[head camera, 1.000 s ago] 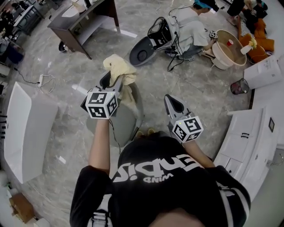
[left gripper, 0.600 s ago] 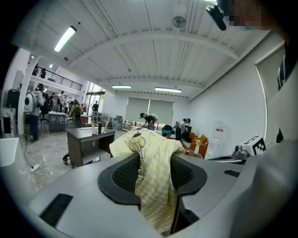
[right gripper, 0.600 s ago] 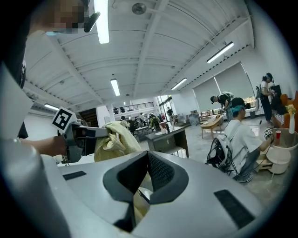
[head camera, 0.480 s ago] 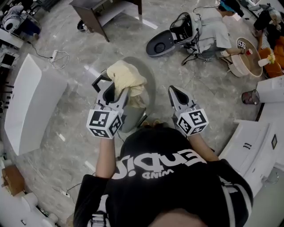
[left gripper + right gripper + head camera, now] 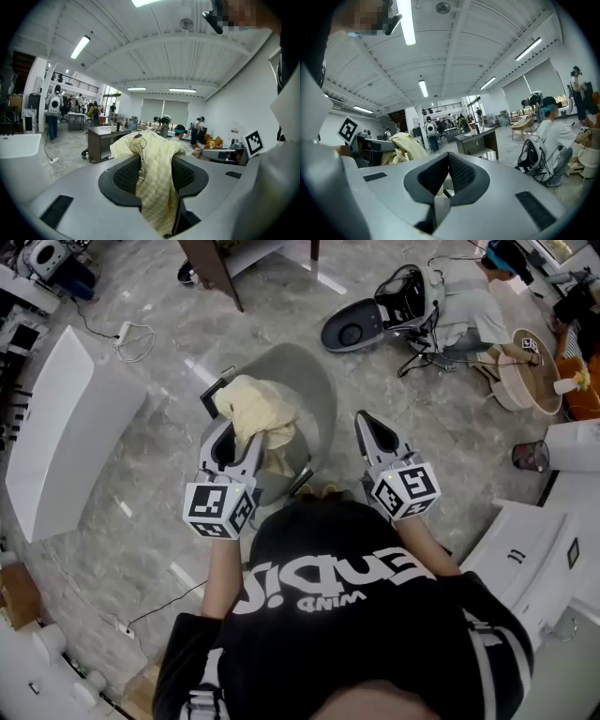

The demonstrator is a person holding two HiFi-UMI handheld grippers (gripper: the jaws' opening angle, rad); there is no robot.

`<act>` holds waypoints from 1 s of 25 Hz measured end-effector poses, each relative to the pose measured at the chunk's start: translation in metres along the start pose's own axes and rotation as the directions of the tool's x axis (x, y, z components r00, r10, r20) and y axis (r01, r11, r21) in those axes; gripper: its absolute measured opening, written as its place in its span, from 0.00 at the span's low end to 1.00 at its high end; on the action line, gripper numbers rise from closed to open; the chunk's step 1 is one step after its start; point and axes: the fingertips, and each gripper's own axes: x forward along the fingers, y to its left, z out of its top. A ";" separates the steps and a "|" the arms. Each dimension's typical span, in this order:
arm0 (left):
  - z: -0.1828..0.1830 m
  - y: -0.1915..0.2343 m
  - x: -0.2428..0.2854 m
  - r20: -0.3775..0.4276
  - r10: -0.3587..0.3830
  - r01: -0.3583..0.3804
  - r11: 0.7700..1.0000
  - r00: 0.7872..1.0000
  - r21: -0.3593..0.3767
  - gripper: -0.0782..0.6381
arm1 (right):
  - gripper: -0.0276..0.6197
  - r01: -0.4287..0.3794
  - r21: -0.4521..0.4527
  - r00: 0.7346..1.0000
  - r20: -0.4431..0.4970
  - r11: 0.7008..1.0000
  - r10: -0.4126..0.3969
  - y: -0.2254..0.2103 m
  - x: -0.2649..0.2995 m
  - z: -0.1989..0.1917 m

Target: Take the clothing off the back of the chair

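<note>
Head view: a person looks down on two handheld grippers above a grey chair [image 5: 309, 390]. The left gripper [image 5: 232, 432] pinches a pale yellow piece of clothing [image 5: 258, 409], which bunches at twelve o'clock from that gripper's marker cube. The right gripper [image 5: 366, 423] sits at three o'clock from the cloth, well apart from it, so the left hand is the one on the job. Whether the cloth's lower end touches the chair is hard to tell, since folds and the gripper cover that spot.

Left gripper view: the left gripper [image 5: 154, 161] has its jaws partly closed on the clothing [image 5: 157, 192]. The cloth's long axis runs from twelve to six o'clock, mounded over the tips and trailing down between the pads. The chair is hidden behind it.

Right gripper view: the right gripper [image 5: 447, 161] has its jaws pressed together on nothing. The clothing [image 5: 405, 143] shows at nine o'clock, partly cut off by the gripper's body.
</note>
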 end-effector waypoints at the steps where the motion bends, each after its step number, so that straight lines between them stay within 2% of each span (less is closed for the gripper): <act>1: -0.004 0.000 -0.001 0.002 0.004 -0.004 1.000 1.000 0.003 0.37 | 0.06 0.004 -0.002 1.000 0.001 1.000 -0.004 -0.001 -0.001 -0.001; 9: -0.031 0.007 0.001 0.009 0.029 -0.029 0.998 1.000 -0.047 0.37 | 0.06 0.031 -0.008 0.999 -0.015 1.000 -0.031 -0.004 -0.002 -0.013; 25: -0.033 0.001 -0.004 -0.014 0.018 -0.018 0.998 1.000 -0.052 0.37 | 0.06 0.029 -0.026 0.999 -0.030 0.999 -0.030 -0.006 0.000 -0.013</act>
